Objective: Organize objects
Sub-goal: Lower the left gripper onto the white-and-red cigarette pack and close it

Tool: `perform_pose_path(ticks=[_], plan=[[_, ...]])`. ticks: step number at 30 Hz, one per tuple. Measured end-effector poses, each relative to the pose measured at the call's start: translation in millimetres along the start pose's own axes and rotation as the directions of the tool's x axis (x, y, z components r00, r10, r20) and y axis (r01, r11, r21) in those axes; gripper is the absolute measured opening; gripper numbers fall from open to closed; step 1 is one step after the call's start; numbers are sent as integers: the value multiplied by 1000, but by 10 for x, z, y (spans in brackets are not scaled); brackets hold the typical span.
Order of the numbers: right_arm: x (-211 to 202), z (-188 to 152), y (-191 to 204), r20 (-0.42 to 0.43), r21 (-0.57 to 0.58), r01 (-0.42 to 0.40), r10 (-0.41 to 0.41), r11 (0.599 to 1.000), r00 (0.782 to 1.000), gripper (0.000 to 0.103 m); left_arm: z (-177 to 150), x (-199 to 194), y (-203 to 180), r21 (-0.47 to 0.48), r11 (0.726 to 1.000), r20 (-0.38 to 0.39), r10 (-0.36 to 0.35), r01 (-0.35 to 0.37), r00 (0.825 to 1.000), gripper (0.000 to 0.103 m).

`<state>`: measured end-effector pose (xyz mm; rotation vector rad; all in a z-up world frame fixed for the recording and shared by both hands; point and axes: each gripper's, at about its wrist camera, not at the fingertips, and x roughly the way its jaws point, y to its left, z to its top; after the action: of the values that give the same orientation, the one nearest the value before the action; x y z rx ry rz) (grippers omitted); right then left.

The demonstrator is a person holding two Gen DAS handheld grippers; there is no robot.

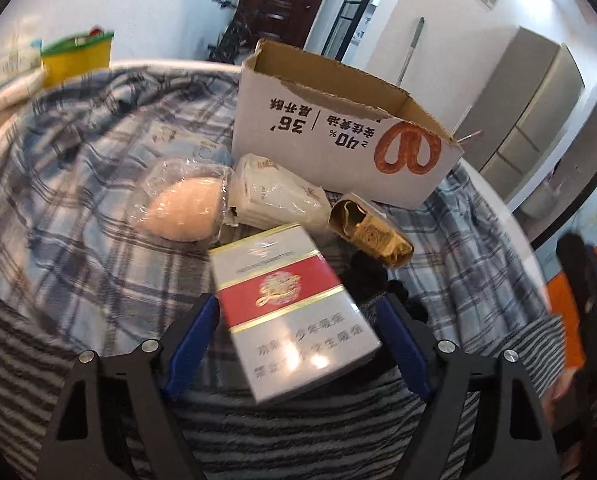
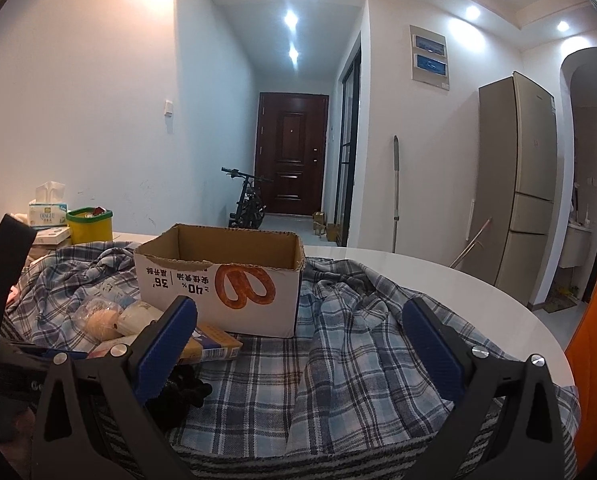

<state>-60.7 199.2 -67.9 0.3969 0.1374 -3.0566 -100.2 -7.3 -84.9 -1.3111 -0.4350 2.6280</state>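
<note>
Early stage: cardboard box (image 1: 338,136) upper centre looks empty, sponge (image 1: 178,212), tissue pack (image 1: 274,196), gold wrapper (image 1: 370,236) left beside it; left gripper (image 1: 298,320) jaws around cigarette pack (image 1: 294,312), contact unclear; right gripper (image 2: 298,344) wide, empty.

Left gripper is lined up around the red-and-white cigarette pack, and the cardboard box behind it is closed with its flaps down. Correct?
Not quite: the cardboard box is open at the top, its inside visible in the right wrist view. The rest holds: the left gripper does bracket the cigarette pack.
</note>
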Motion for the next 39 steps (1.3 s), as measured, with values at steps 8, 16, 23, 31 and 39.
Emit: perform_pose_path(ticks=[8, 16, 23, 31, 39], plan=[[-13, 4, -8, 4, 3, -3, 3, 1000, 1000, 102, 14, 5, 69, -39, 999, 23, 16, -15, 1000, 75], [-17, -5, -54, 1, 19, -10, 10, 1000, 1000, 102, -23, -120, -46, 34, 999, 79, -35, 32, 996, 68], [-7, -3, -46, -3, 19, -9, 9, 1000, 1000, 102, -10, 15, -21, 9, 1000, 13, 22, -22, 1000, 66], [-3, -9, -47, -8, 21, -10, 10, 1000, 1000, 102, -14, 53, 22, -3, 1000, 3, 14, -14, 1000, 62], [3, -10, -61, -9, 26, -11, 11, 1000, 1000, 102, -61, -270, -36, 35, 998, 180, -61, 55, 982, 60]])
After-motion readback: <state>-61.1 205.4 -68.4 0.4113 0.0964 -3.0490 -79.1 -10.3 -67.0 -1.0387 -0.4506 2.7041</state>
